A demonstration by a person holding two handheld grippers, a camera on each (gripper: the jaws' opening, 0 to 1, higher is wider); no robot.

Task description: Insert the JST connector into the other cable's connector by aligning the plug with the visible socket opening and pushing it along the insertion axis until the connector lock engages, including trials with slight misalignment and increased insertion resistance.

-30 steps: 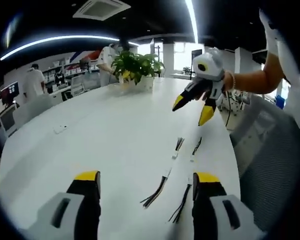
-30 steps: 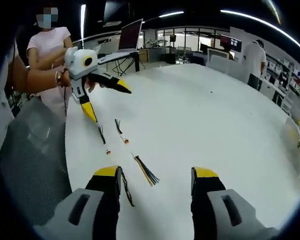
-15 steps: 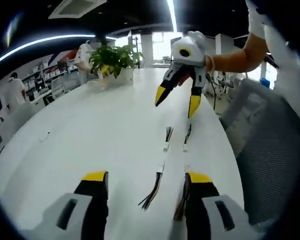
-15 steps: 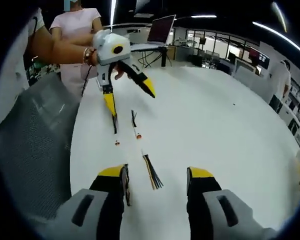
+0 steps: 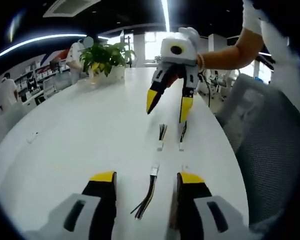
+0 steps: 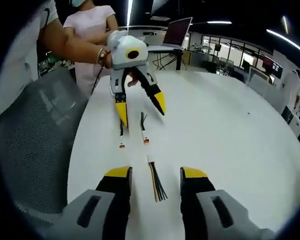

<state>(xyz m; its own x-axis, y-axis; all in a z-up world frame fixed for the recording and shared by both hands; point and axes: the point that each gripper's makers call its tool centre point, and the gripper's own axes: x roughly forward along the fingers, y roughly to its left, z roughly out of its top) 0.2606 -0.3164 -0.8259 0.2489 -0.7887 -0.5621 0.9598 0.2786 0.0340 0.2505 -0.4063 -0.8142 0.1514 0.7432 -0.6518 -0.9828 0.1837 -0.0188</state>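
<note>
Left gripper view: both grippers hang open over four short cables on the white table (image 5: 65, 130).

Left gripper (image 5: 146, 176) has its jaws spread around a cable with a white connector (image 5: 154, 169) (dark wires fanned toward the camera). Right gripper (image 5: 165, 105), jaws apart, hovers above two cables (image 5: 161, 136) further along the table. Right gripper view shows the opposite arrangement, with a multicoloured wire bundle (image 6: 156, 182) between its jaws.

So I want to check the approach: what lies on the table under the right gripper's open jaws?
Seen from the left gripper view, two short cables lie side by side below the right gripper, on the white table. Its jaw tip covers part of the right-hand cable's wires.
</note>
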